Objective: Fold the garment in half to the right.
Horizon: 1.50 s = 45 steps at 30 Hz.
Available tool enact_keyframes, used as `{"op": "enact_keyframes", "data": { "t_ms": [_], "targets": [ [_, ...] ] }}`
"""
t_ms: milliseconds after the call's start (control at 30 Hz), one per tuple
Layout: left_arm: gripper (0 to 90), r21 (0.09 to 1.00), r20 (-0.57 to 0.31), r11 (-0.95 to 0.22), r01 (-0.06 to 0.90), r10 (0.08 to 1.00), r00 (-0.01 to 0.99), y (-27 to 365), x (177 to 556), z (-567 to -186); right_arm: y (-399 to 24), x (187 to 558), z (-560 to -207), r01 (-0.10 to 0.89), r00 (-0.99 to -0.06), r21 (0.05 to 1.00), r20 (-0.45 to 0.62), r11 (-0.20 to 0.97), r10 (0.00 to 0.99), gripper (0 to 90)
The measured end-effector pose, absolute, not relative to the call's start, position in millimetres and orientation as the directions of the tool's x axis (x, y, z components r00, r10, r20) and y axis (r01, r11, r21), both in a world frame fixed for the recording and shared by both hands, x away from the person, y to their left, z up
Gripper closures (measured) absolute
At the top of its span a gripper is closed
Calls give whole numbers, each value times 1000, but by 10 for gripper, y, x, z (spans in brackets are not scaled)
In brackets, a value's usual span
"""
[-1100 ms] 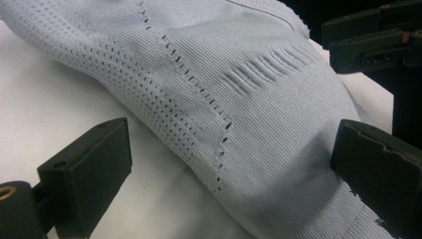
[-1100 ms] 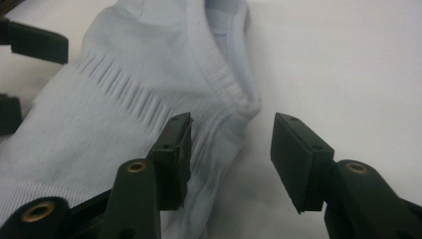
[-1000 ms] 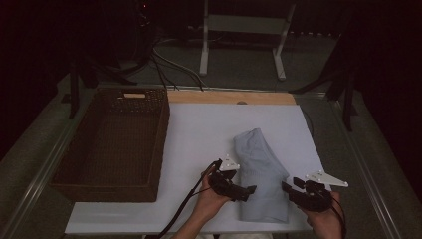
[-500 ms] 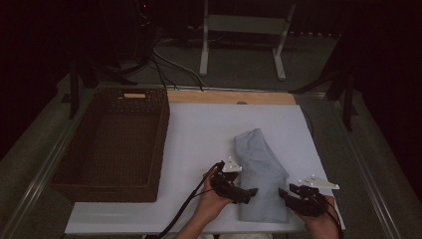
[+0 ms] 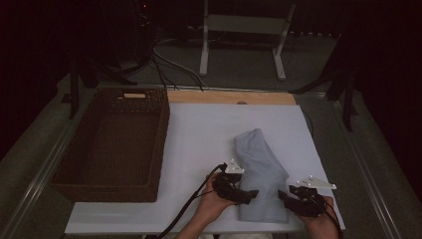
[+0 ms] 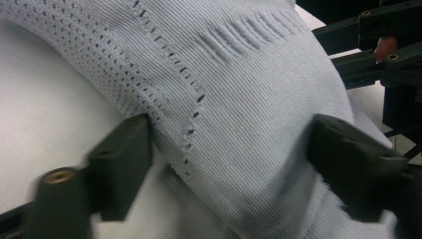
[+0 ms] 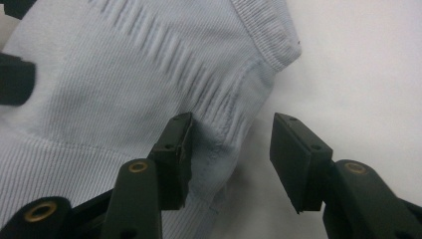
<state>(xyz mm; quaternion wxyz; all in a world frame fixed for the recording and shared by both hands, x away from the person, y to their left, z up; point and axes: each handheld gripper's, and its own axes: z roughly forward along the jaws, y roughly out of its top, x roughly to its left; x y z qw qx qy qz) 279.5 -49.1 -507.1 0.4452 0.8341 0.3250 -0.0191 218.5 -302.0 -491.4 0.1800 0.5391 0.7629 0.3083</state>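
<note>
- A folded pale blue knit (image 5: 261, 174) lies on the white sheet (image 5: 199, 139) covering the worktop, towards its near right part, well apart from the empty wicker basket (image 5: 112, 144) at the left.
- The left hand-held gripper (image 5: 244, 191) is at the knit's near left edge. Its jaws have just been closing; in the left gripper view (image 6: 226, 154) the knit bulges between them, both pads against the fabric, though whether they pinch it firmly I cannot tell.
- The right hand-held gripper (image 5: 291, 196) is at the near right edge. In the right gripper view (image 7: 231, 154) its jaws stand apart: one pad touches the knit's ribbed corner, the other is clear over bare sheet.
</note>
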Motion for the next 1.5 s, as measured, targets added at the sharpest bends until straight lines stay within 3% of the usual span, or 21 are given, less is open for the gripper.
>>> {"op": "enact_keyframes", "data": {
  "t_ms": [67,200,533,900,1200,1500],
  "targets": [
    [275,730,-310,-406,550,521,795,-493,2783,-5066,-3019,2186,-4919,713,-355,662,56,231,933,515],
    [460,730,-280,-436,526,511,813,-487,2770,-5052,-3010,2195,-4943,722,-361,650,63,236,931,501],
    [765,744,-219,-463,482,512,830,-505,2719,-4991,-2979,2214,-4978,739,-368,628,74,243,927,471],
    [788,747,-211,-461,479,519,828,-510,2702,-4973,-2982,2282,-5030,778,-362,589,136,218,922,525],
    [789,751,-174,-477,456,524,834,-527,2687,-4952,-2994,2299,-5016,788,-367,578,168,210,915,767],
    [791,753,-168,-462,469,553,816,-427,2768,-4918,-2890,2372,-4965,761,-383,607,135,229,914,790]
  ]
}}
